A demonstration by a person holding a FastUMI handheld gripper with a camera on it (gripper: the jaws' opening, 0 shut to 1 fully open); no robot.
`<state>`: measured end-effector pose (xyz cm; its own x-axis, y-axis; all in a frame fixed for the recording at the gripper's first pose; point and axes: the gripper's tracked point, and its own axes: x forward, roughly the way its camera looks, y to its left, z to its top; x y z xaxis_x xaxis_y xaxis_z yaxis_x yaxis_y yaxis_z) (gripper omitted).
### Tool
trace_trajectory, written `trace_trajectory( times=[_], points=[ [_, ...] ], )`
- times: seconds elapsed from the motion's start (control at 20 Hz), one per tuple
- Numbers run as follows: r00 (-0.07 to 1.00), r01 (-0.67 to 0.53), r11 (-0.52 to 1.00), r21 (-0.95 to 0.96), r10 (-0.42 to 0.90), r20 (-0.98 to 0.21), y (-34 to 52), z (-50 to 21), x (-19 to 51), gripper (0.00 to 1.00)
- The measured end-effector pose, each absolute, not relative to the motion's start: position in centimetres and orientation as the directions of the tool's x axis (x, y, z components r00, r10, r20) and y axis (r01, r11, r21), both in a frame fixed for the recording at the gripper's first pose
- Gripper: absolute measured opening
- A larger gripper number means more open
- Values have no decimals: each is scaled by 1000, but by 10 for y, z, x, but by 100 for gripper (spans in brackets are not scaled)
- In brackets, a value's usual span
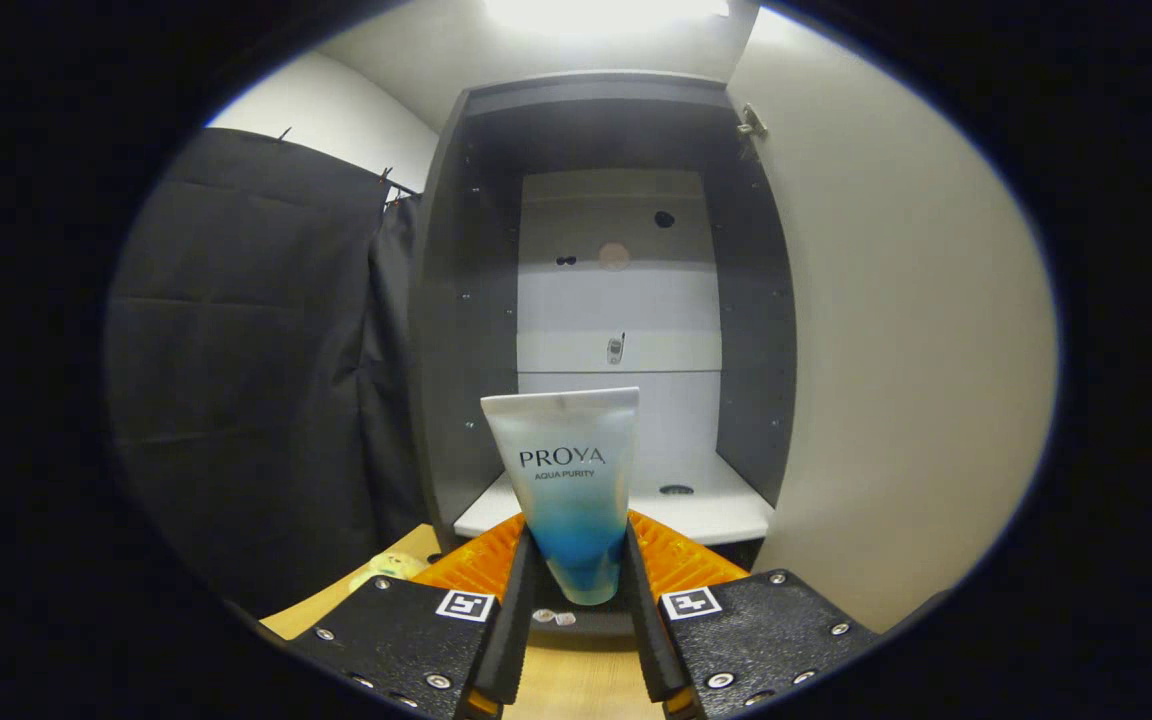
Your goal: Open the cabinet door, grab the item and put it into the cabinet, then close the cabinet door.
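Note:
A white-to-blue cosmetic tube stands upright between my fingers, cap end down, and my gripper is shut on its lower part. Straight ahead is the dark cabinet with its door swung wide open on the right side. The cabinet's white bottom shelf lies just beyond the tube, with a small round hole in it. The pale back panel shows behind the tube's top.
A wooden table top lies below my fingers, with a small pale plush toy on it left of the fingers. Black cloth hangs left of the cabinet. A hinge sits at the door's upper corner.

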<state>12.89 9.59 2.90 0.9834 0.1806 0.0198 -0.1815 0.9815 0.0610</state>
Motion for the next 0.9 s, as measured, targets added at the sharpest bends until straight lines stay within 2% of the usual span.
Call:
trace_trajectory(
  times=[0.2,0.4,0.65,0.9],
  points=[
    [992,-123,986,115,122,11,95,34,219,46],
    [995,-94,993,78,95,-14,96,8,283,47],
    [990,-115,990,87,121,-67,107,-19,308,47],
    [991,-117,988,99,123,-59,112,-28,311,47]
  ],
)
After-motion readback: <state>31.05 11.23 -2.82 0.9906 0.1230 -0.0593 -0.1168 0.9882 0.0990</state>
